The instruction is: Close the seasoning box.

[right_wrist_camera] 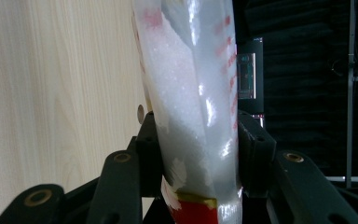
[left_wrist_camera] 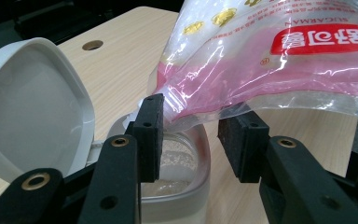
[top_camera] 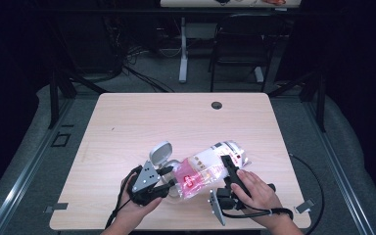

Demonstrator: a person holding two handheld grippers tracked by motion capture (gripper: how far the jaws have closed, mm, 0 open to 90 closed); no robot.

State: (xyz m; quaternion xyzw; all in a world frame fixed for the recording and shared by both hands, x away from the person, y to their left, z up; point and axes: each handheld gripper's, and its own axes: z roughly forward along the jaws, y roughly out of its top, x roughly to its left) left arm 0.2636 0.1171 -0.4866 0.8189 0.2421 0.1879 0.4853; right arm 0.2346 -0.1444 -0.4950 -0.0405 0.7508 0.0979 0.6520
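Observation:
A clear plastic bag (top_camera: 208, 164) with pink and red print, holding white granules, hangs tilted over the table (top_camera: 142, 122). My right gripper (top_camera: 227, 162) is shut on the bag's upper part; in the right gripper view the bag (right_wrist_camera: 191, 84) fills the space between the jaws of that gripper (right_wrist_camera: 196, 140). The bag's low corner (left_wrist_camera: 177, 112) dips over a clear container (left_wrist_camera: 186, 172) with white granules inside and its white flip lid (left_wrist_camera: 32, 102) standing open. My left gripper (left_wrist_camera: 191, 135) is open, its jaws on either side of that corner, just in front of the container (top_camera: 172, 169).
A round cable hole (top_camera: 217, 105) lies near the table's far edge. Beyond the table stand a black chair (top_camera: 242, 44) and a white table leg (top_camera: 183, 49). A black cable (top_camera: 313, 181) loops off the table's right side.

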